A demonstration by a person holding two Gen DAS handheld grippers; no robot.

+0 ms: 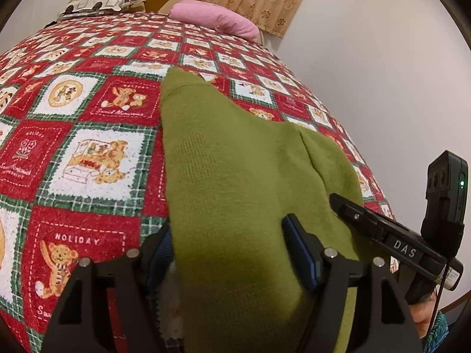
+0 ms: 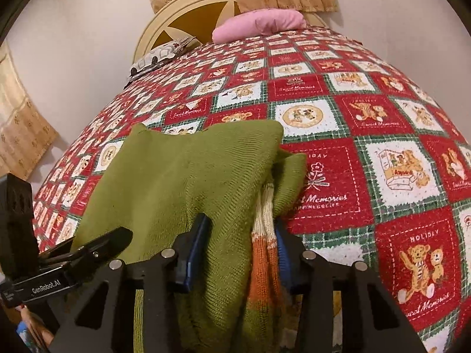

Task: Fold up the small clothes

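A green knit sweater (image 1: 223, 153) lies bunched on the bed, reaching from the quilt back into both grippers. My left gripper (image 1: 232, 247) has the green cloth filling the gap between its blue pads; the cloth edge partly hides the left pad. My right gripper (image 2: 238, 253) is shut on the sweater (image 2: 188, 170) where an orange and cream striped part (image 2: 263, 264) shows beside the green. Each gripper's black finger shows in the other's view, the right one (image 1: 338, 201) and the left one (image 2: 117, 235), resting on the same garment.
A red and green teddy-bear quilt (image 1: 88, 147) covers the bed (image 2: 368, 176). At the head lie a pink pillow (image 1: 215, 19) and a patterned pillow (image 1: 97, 4) against a cream headboard (image 2: 188, 14). A white wall (image 1: 382, 73) runs along the bed's right edge.
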